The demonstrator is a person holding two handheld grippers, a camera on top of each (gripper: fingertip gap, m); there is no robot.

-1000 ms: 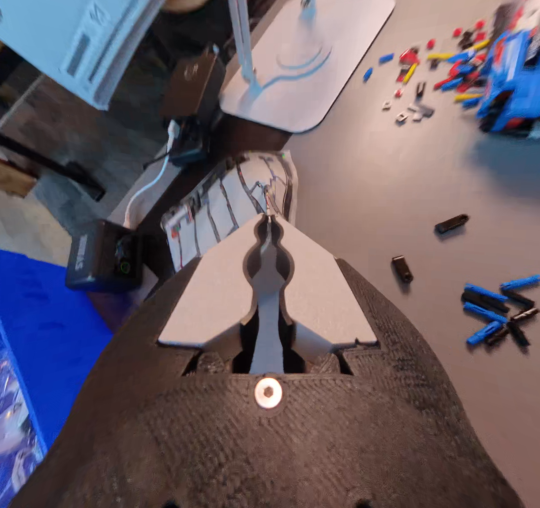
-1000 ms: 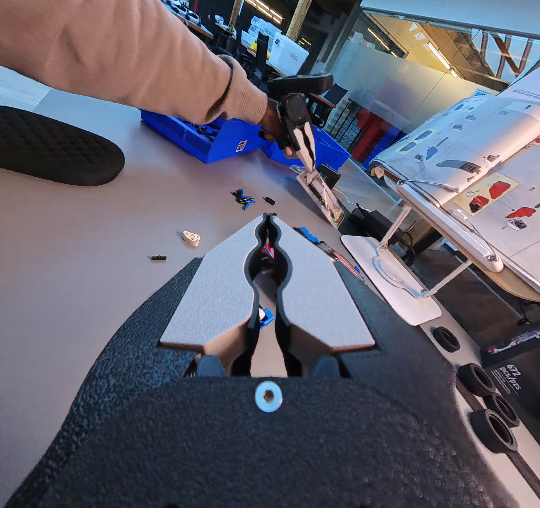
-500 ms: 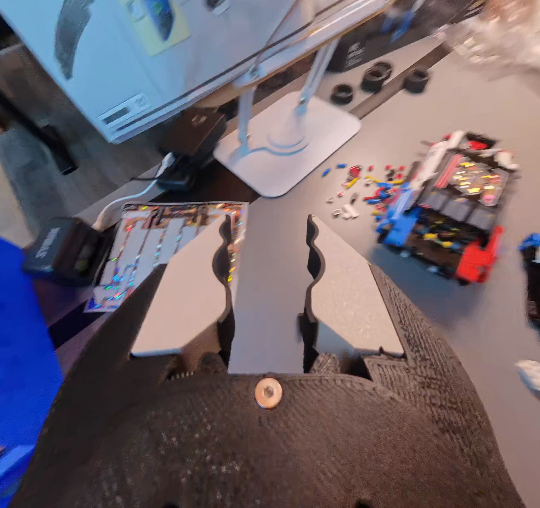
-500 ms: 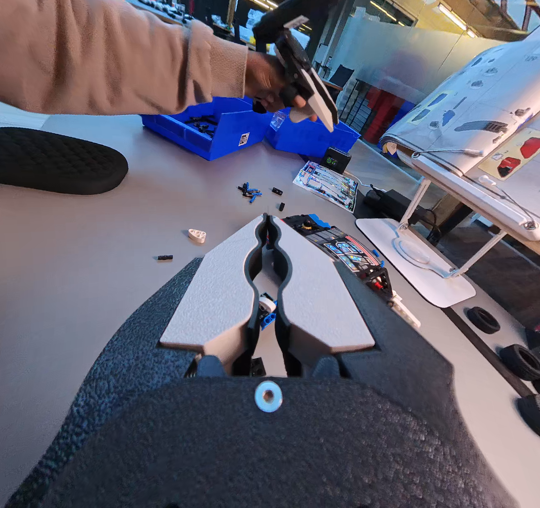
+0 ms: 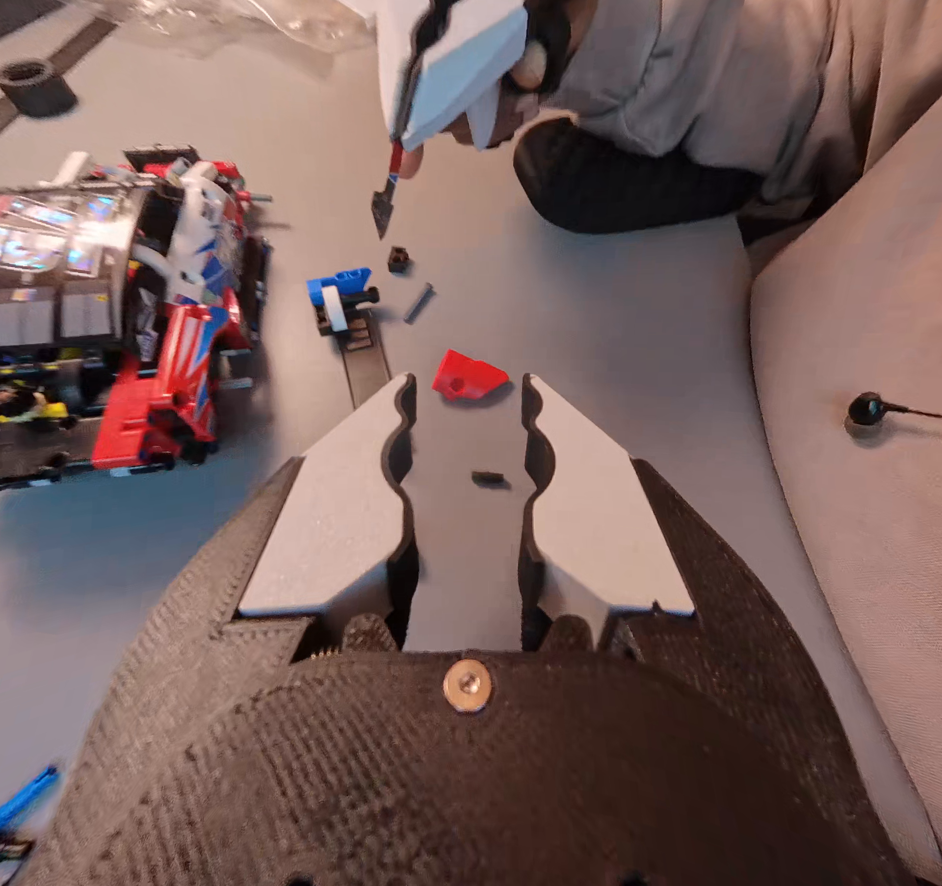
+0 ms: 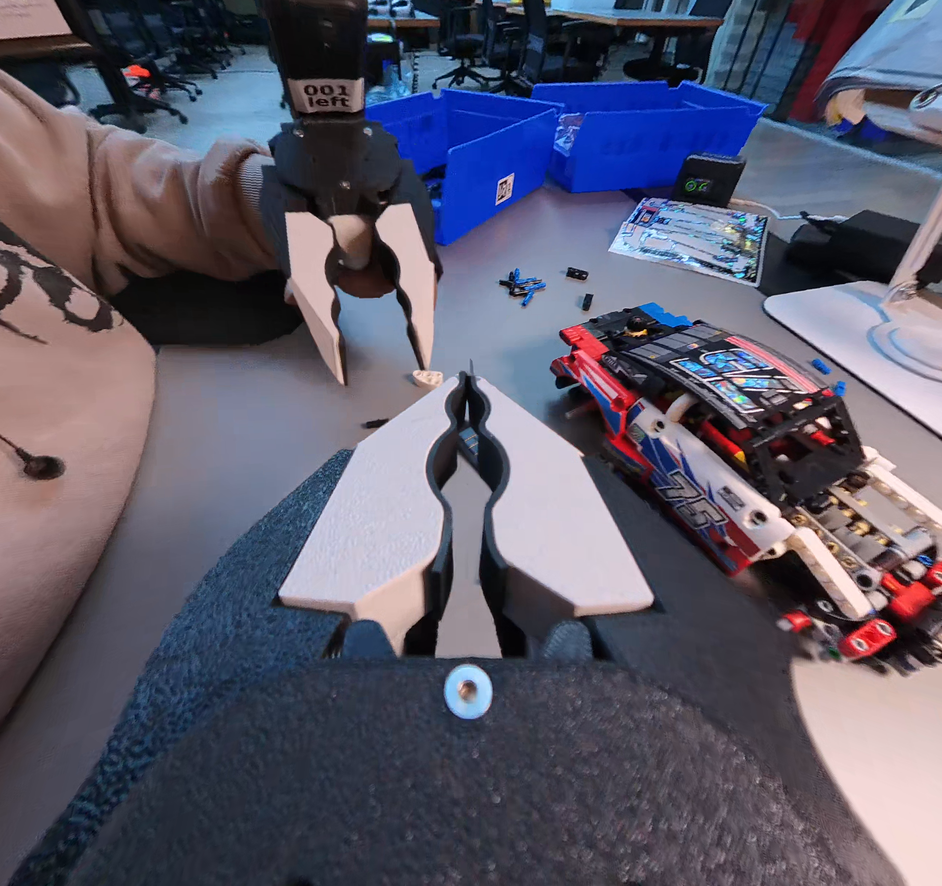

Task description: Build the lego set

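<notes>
The partly built red, blue and white lego car (image 6: 739, 433) lies on the grey table; it also shows in the left wrist view (image 5: 132, 301). My right gripper (image 6: 469, 377) is shut on a thin pointed red, blue and black strip (image 5: 388, 188), seen edge-on in its own view. It also shows in the left wrist view (image 5: 400, 143), above the table. My left gripper (image 5: 469, 378) is open and empty, its fingertips just short of a red wedge piece (image 5: 469, 381). In the right wrist view the left gripper (image 6: 382, 375) points down at the table beside a small white piece (image 6: 427, 377).
Near the red wedge lie a black pin (image 5: 489, 478), a blue, white and black sub-assembly (image 5: 339, 301), a grey axle (image 5: 419, 303) and a black connector (image 5: 400, 260). Blue bins (image 6: 489, 173), a sticker sheet (image 6: 698, 239), loose pins (image 6: 522, 285) and a stand base (image 6: 841, 336) are at the back. A tan sleeve (image 6: 127, 209) is at left. Some 9 cm of space lies between my two pairs of fingers. The black pin (image 5: 489, 478) is about 7 cm from my left fingertips and 15 cm from my right.
My left gripper opened, left the sticker sheet and swung over to the loose pieces by the red wedge. My right gripper stayed shut and now faces the left gripper beside the car.
</notes>
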